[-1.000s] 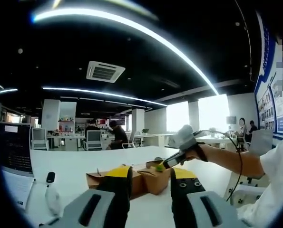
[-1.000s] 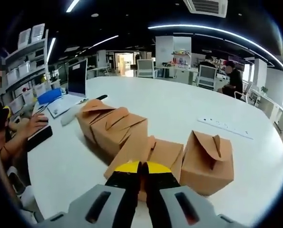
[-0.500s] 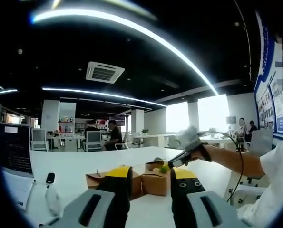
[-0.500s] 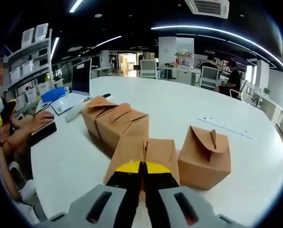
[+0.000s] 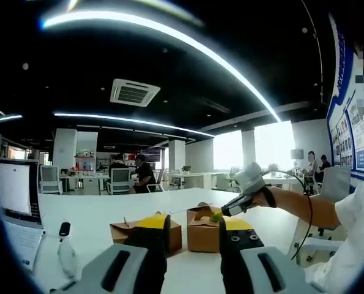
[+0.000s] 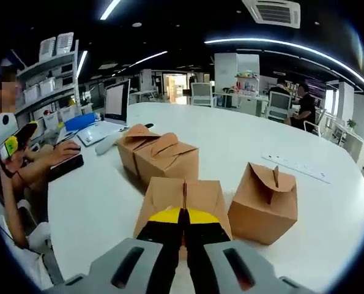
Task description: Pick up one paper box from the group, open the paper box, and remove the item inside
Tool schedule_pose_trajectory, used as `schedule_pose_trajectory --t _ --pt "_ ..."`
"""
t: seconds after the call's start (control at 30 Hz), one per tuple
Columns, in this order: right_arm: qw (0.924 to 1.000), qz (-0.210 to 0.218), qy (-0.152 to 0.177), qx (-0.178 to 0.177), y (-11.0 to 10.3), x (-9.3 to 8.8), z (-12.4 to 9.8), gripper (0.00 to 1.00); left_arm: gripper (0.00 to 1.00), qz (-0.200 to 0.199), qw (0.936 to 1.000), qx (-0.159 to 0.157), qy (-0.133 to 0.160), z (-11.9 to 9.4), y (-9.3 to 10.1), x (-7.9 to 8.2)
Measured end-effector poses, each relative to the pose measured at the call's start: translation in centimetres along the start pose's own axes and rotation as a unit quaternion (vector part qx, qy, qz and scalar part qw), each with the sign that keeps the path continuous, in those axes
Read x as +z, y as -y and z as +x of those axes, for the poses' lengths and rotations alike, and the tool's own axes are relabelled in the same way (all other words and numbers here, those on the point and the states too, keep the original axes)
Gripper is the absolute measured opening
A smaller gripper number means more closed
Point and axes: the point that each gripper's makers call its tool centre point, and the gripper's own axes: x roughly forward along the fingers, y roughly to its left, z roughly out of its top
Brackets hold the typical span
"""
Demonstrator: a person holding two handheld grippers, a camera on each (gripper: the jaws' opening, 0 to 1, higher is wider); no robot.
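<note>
White worktop (image 6: 328, 202) carries closed boxes; right gripper (image 6: 183, 228) pinches one box's (image 6: 183, 197) top flap, unopened; left gripper (image 5: 193, 236) spread, idle.

1. The right gripper (image 6: 183, 215) is lifting the paper box (image 6: 183, 199) pinched at its top flap, its jaws staying pressed together; in the left gripper view the same right gripper (image 5: 217, 215) is sitting higher than before, raising the box (image 5: 201, 228) clear of its neighbour (image 5: 146, 233).
2. In the right gripper view, the neighbouring boxes (image 6: 159, 157) are standing further apart from the held one.
3. The laptop screen (image 5: 13, 187) is now glowing white.
</note>
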Motion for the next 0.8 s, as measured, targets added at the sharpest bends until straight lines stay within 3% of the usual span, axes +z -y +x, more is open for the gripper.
schedule_pose_trajectory --t 0.53,0.8 --pt "0.998 -0.054 0.006 0.033 -0.5 -0.2 -0.5 0.03 0.34 -0.004 1.0 -0.002 -0.002 0.2 0.0 -0.3" --pt "0.9951 -0.067 0.017 0.071 -1.2 -0.3 -0.3 0.03 0.34 -0.002 1.0 0.0 -0.007 0.5 -0.1 -0.5"
